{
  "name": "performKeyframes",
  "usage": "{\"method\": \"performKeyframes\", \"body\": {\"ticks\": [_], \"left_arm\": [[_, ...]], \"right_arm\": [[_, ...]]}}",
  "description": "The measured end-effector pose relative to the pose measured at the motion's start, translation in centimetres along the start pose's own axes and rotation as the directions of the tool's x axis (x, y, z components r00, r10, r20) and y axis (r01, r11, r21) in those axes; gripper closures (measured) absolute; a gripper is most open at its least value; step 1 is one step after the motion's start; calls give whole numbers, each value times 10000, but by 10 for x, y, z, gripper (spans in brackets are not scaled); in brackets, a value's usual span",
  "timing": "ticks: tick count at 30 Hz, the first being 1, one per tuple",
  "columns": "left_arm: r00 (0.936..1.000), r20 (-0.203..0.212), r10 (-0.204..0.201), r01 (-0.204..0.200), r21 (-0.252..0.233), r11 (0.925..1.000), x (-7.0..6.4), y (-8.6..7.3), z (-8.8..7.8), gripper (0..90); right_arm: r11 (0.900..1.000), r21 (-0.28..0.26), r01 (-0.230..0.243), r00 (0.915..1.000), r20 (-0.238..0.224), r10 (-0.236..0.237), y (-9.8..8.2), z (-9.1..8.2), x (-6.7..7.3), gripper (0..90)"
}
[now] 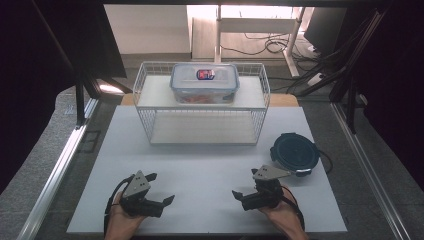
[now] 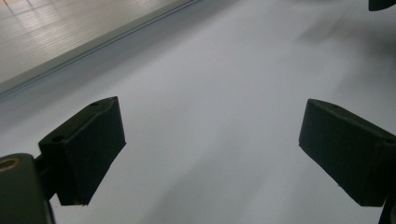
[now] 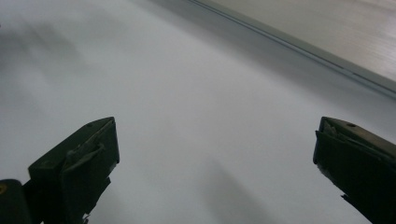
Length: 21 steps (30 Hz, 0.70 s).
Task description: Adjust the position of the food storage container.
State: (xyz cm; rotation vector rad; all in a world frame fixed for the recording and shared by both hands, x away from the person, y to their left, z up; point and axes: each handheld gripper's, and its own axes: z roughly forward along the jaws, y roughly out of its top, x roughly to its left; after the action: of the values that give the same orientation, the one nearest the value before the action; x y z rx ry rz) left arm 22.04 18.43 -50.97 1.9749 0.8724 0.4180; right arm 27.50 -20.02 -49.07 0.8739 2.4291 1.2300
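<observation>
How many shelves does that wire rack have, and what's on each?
2. The wire rack has an upper shelf carrying a clear lidded food container, and a lower shelf with nothing visible on it, though its back edge is partly hidden.

table top (image 1: 200, 165): smooth, matt white board
wire rack (image 1: 150, 107): thin white metal wire, with flat white shelves
food box (image 1: 204, 82): clear, shiny plastic with a see-through lid
round lid (image 1: 294, 153): dark plastic, a bit shiny
left gripper (image 2: 212, 149): black matt plastic jaws
right gripper (image 3: 217, 161): black matt jaws with rough, worn edges
</observation>
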Motion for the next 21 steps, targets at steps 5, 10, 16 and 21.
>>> {"method": "performKeyframes", "body": {"ticks": [5, 10, 16, 21], "left_arm": [[9999, 80, -71, 71, 92, 9999, 2, -1, 1, 65], [9996, 136, -235, 233, 139, 9996, 5, -3, 2, 65], [9995, 66, -320, 319, 129, 9994, 8, -4, 1, 66], [9993, 65, -357, 356, 157, 9992, 10, -4, 2, 67]], "right_arm": [[10000, -11, -61, 10000, -55, 61, 1, -1, -3, 0], [9994, 273, -223, 9974, 692, 204, 2, -8, -14, 47], [9904, -444, -1307, 9765, 1668, 1363, 5, -35, -50, 418], [9836, -567, -1712, 9626, 2032, 1793, 3, -56, -85, 718]]}}
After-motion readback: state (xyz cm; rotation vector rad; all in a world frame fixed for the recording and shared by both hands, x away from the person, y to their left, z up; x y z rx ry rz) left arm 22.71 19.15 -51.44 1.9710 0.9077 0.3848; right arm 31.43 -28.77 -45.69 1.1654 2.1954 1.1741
